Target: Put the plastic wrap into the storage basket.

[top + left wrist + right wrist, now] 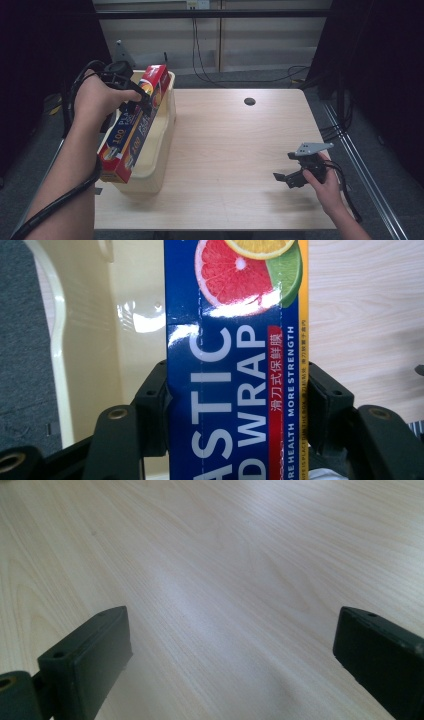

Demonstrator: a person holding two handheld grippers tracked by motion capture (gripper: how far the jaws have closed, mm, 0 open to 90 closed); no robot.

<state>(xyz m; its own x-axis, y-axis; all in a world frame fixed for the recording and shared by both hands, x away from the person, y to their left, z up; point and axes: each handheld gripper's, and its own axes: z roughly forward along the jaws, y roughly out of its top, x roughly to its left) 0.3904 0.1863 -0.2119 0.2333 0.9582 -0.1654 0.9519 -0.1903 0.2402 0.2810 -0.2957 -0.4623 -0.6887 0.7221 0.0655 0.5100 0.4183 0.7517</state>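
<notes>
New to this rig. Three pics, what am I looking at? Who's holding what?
No robot arm: a person holds a handheld two-jaw gripper in each hand. The high view looks down on the pale wooden table. The other two pictures come from cameras riding on each gripper, looking along its black jaws. The left gripper is shut on a long blue-and-red plastic wrap box, over a cream plastic bin at the table's left edge. The right gripper is open and holds nothing, low over bare wood.
</notes>
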